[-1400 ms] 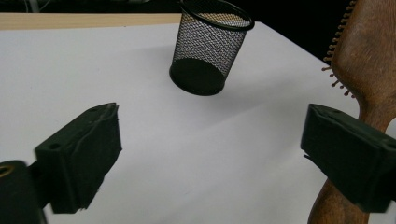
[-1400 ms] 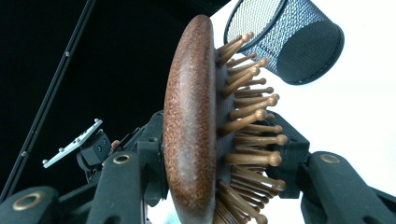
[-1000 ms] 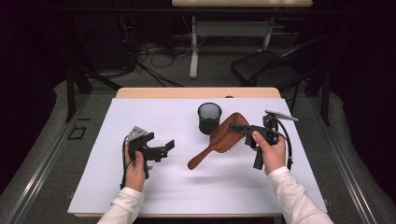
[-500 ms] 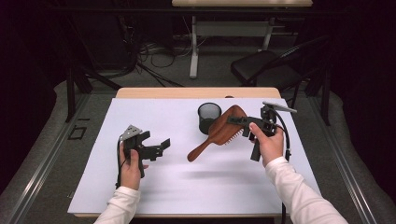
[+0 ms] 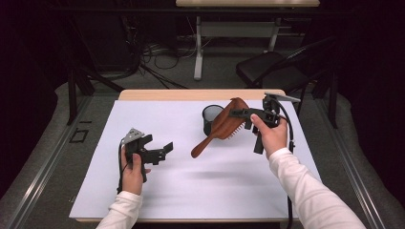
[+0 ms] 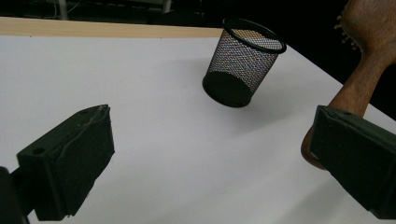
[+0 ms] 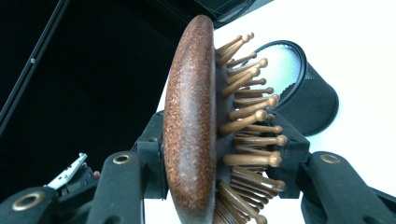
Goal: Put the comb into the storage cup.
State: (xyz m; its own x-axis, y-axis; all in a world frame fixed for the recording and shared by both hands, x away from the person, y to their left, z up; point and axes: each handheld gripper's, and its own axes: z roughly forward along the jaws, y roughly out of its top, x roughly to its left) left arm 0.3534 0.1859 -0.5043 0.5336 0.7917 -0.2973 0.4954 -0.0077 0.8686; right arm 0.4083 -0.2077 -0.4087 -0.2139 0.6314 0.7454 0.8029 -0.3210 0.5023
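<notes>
Hairbrush (image 5: 224, 125): wooden, held off the desk, tilted, handle down and to the left, head up beside the cup; bristles face right in the right gripper view.
Right gripper (image 5: 239, 113): fingers clamped on the brush head, one on the smooth back, one among the bristles.
Left gripper (image 5: 162, 150): fingers spread wide, nothing between them, just above the desk.
Cup (image 5: 211, 119): black wire mesh, upright, directly behind the brush and partly hidden by it.
Desk (image 5: 157, 119): white sheet over a wooden top, edge showing at the back.
Surroundings: black chair (image 5: 272, 71) behind right, cables (image 5: 153, 52) on the floor, white table leg (image 5: 198, 47).
Writing: none readable.
</notes>
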